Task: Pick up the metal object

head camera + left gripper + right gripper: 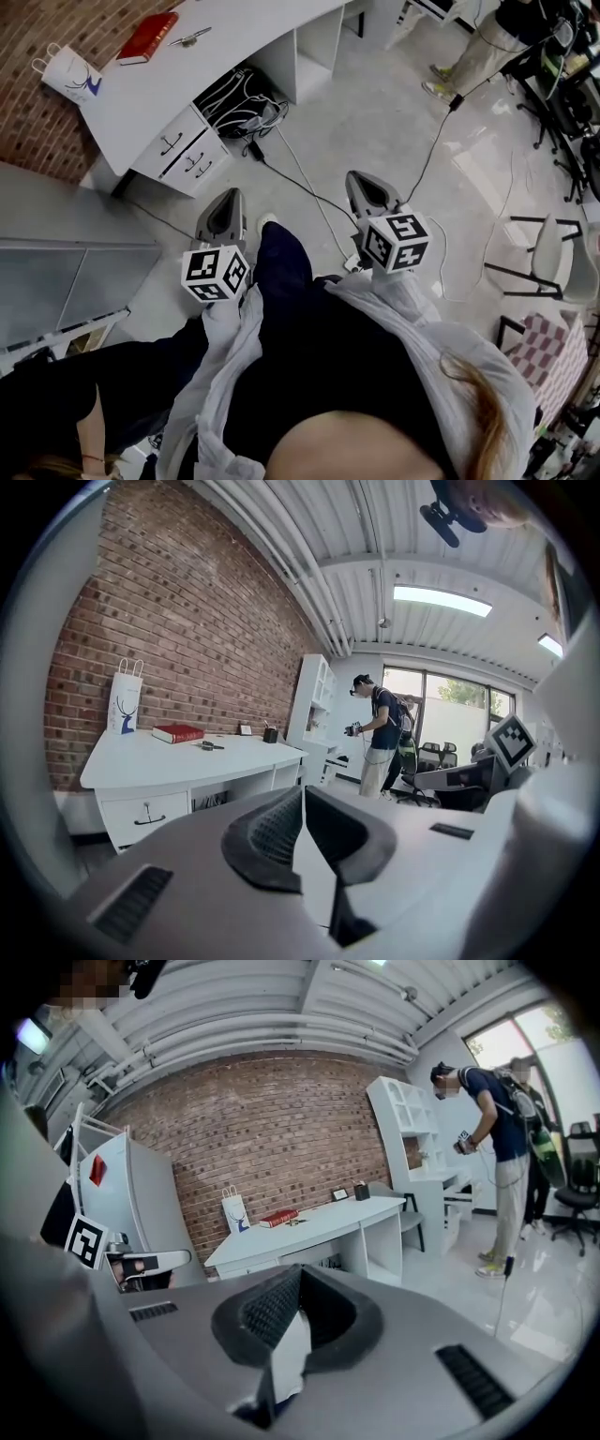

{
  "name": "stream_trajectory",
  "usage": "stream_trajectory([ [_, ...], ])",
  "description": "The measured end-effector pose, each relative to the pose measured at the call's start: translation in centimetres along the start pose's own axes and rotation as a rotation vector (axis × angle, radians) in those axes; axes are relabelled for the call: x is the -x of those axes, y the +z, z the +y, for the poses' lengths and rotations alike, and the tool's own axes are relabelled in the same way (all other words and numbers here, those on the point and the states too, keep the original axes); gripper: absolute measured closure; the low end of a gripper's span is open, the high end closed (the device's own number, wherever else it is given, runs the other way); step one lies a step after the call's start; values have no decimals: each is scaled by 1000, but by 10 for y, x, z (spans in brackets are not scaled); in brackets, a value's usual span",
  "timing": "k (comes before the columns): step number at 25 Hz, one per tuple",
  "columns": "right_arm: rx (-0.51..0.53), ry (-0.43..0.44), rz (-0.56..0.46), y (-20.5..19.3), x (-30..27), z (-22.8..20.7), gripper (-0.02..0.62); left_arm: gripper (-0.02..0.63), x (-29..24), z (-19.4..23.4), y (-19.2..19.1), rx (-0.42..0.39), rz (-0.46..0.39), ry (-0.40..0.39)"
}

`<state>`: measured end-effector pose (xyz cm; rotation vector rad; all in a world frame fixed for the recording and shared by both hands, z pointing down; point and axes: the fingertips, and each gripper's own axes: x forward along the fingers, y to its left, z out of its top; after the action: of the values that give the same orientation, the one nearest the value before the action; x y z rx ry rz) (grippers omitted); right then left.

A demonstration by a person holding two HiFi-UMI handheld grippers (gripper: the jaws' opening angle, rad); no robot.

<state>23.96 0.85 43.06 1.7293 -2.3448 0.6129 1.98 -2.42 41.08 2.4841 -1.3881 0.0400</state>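
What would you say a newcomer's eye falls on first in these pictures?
Probably the two grippers held over the floor, the left gripper and the right gripper, each with a black-and-white marker cube, both shut and empty. Next comes the white desk against the brick wall, with a red book and the small metal object beside it on top.

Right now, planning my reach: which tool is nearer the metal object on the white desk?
Left. The left tool hangs over the floor short of the desk, the metal object ahead of it; the right tool is farther off to the right.
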Motion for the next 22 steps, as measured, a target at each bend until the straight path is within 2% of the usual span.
stream_trajectory([
  [4, 13, -7, -16, 32, -47, 0, 586, 580, -36, 34, 25, 1, -4, 0],
  [6, 14, 0, -29, 50, -69, -1, 359, 580, -55, 50, 37, -5, -5, 0],
  [12, 22, -29, -42, 87, -127, -6, 351, 580, -101, 94, 67, -11, -11, -14],
  [22, 26, -14, -46, 118, -228, 12, 357, 580, -150, 175, 92, -4, -12, -3],
])
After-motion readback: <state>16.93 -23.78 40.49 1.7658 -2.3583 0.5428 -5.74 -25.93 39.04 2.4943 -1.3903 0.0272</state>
